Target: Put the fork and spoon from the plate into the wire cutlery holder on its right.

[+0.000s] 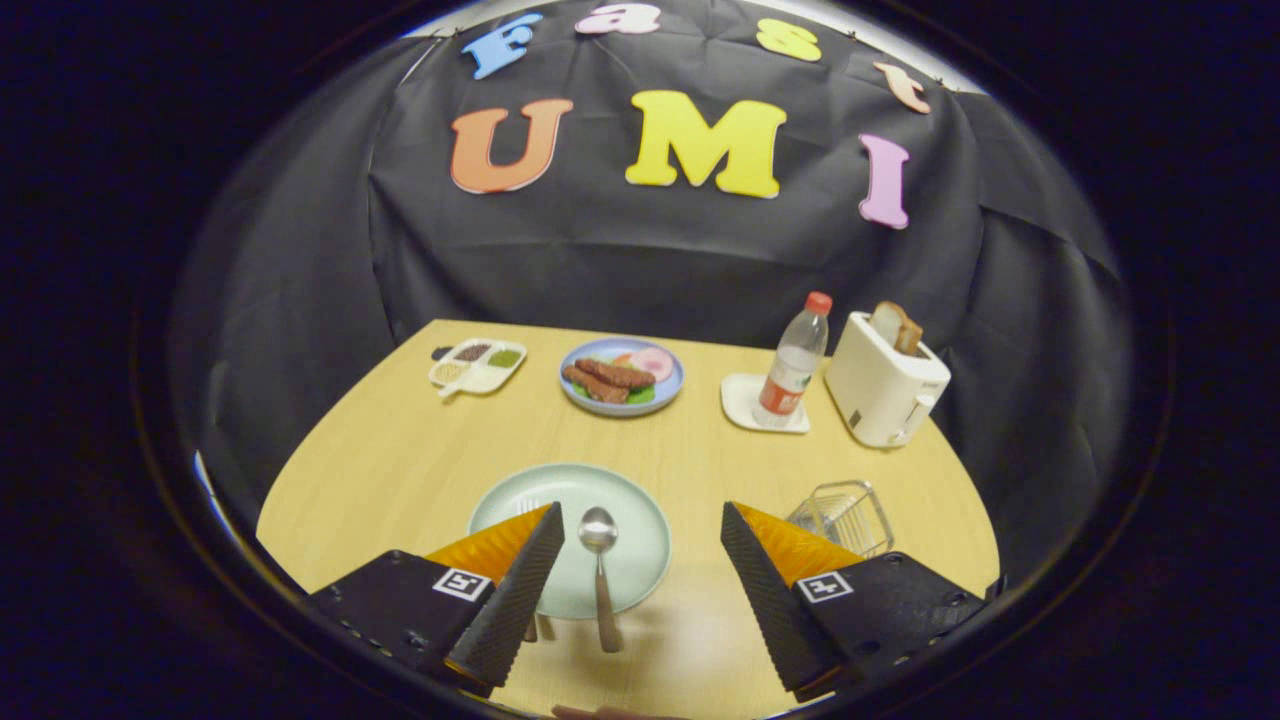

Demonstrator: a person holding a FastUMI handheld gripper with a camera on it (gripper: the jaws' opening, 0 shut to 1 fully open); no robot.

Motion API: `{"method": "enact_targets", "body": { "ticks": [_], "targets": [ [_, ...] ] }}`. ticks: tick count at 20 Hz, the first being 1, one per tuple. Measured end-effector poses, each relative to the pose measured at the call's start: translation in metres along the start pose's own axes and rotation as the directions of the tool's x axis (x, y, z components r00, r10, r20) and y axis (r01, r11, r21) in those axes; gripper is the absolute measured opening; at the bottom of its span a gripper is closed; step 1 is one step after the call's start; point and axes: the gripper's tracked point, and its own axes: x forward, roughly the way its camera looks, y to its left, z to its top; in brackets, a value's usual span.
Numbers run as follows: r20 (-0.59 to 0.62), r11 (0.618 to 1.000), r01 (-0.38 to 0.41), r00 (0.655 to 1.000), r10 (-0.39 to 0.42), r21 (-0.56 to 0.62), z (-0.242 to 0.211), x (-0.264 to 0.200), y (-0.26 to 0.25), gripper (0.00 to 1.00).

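The hand-held gripper (pixel 642 520) is being held wide open and empty above the plate (pixel 640 520), framing the spoon (pixel 600 570) for pickup, the wire cutlery holder (pixel 843 516) waiting at three o'clock.

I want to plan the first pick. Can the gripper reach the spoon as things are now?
Probably yes. The gripper is open and the spoon lies between its fingers on the plate, with nothing over it. The fork lies beside it, mostly behind one finger, so it may be bumped.
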Motion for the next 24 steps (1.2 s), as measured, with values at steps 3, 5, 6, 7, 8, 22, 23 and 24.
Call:
{"method": "enact_targets", "body": {
  "ticks": [3,5,6,7,8,22,23,24],
  "targets": [
    [-0.113,1.000,-0.017,0.993,0.017,-0.004,-0.032,0.025,0.011,0.86],
    [-0.188,1.000,-0.021,0.982,0.018,-0.015,-0.055,0.039,0.017,0.81],
    [-0.214,1.000,-0.029,0.977,0.025,-0.013,-0.063,0.045,0.021,0.80],
    [-0.237,0.999,-0.030,0.971,0.025,-0.017,-0.070,0.051,0.024,0.80],
    [-0.254,0.999,-0.034,0.967,0.029,-0.017,-0.073,0.055,0.026,0.73],
    [-0.371,0.991,-0.095,0.921,0.124,0.095,-0.104,0.085,0.034,0.03],
    [-0.366,0.990,-0.107,0.921,0.134,0.094,-0.102,0.079,0.031,0.03],
    [-0.360,0.988,-0.122,0.921,0.147,0.093,-0.100,0.071,0.026,0.03]
  ]
}}
